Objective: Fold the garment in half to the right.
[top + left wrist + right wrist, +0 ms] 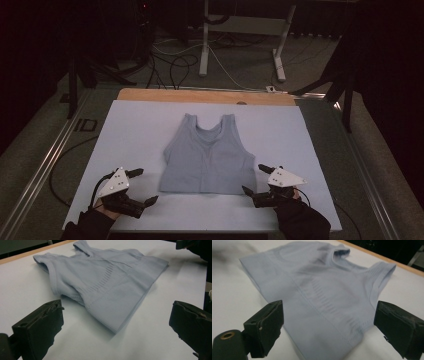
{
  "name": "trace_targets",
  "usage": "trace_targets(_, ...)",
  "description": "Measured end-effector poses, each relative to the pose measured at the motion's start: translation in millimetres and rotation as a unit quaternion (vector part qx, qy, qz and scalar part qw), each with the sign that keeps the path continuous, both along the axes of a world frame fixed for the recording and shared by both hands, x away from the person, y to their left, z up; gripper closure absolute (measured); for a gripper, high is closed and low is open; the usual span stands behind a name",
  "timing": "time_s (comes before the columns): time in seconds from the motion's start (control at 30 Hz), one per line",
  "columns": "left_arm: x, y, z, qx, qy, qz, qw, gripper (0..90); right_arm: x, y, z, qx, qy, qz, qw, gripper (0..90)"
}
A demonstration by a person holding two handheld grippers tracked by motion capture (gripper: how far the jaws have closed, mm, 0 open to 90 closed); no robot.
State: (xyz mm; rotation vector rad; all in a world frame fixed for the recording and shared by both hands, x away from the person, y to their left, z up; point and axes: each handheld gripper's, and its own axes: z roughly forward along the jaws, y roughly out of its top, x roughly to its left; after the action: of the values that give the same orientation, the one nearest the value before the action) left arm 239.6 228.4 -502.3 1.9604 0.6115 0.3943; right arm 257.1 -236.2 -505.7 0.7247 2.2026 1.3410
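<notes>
Two grippers flank one small garment: a pale blue tank top (208, 157) lying flat, front up, near the middle of the white table cover (130, 130), straps toward twelve o'clock and hem toward six. It looks like thin, ribbed knit, so I judge it light, limp and stretchy, likely to sag and fold over itself once lifted, but not fragile or slippery. The bottom hem corners seem the best places to pinch, since the doubled edge gives the jaws something to bite; the shoulder straps would also serve.

The left gripper (144, 186) rests low on the cover at about eight o'clock from the top, clear of the cloth, its jaws spread wide with nothing between them. In the left gripper view the near hem corner (116, 331) lies just ahead of the gap. The right gripper (255, 178) sits at about four o'clock, jaws likewise wide apart, close beside the hem's right corner (355, 337). Both hands come in from six o'clock, wrists low.
</notes>
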Motion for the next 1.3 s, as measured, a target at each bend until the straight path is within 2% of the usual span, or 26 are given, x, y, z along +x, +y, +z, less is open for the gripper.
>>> trace_targets(0.03, 0.0, -0.9, 4.3, 0.002, 0.001, 0.001, 1.0, 0.2, -0.2, 4.4, 7.5, -0.001, 0.0, 0.004, 1.0, 9.4)
trace_targets(0.17, 1.7, -1.7, 9.1, -0.002, 0.005, 0.004, 1.0, 0.2, 2.7, 8.1, 15.9, 0.004, -0.004, 0.01, 0.9999, 9.3)
trace_targets(0.27, 3.7, -3.9, 15.3, 0.005, 0.003, 0.005, 1.0, 0.2, 7.8, 11.8, 27.2, 0.005, -0.011, 0.013, 0.9998, 9.3)
trace_targets(0.43, 5.6, -7.4, 24.3, 0.017, 0.001, 0.005, 0.9998, 0.2, 21.3, 17.0, 44.4, 0.012, -0.023, 0.018, 0.9995, 9.4)
trace_targets(0.57, 6.7, -8.2, 28.4, 0.013, 0.003, 0.004, 0.9999, 0.2, 33.0, 24.6, 55.4, 0.018, -0.029, 0.024, 0.9991, 9.4)
trace_targets(0.8, 6.3, -13.9, 36.2, 0.019, 0.006, 0.008, 0.9998, 0.2, 55.1, 46.5, 71.2, 0.003, -0.042, 0.049, 0.9979, 9.4)
trace_targets(0.87, 5.8, -16.6, 38.8, 0.022, 0.006, 0.011, 0.9997, 0.2, 62.4, 53.3, 76.6, 0.006, -0.046, 0.057, 0.9973, 9.4)
trace_targets(1.0, 5.7, -20.4, 42.3, 0.022, 0.005, 0.017, 0.9996, 0.2, 70.5, 61.9, 81.4, 0.011, -0.045, 0.063, 0.997, 9.4)
trace_targets(1.03, 6.4, -22.5, 43.6, 0.023, 0.007, 0.019, 0.9995, 0.2, 79.2, 70.5, 83.0, 0.009, -0.047, 0.07, 0.9964, 9.4)
trace_targets(1.3, 6.1, -33.8, 46.1, 0.032, 0.015, 0.026, 0.999, 0.2, 99.3, 92.0, 84.7, 0.001, -0.041, 0.085, 0.9956, 9.4)
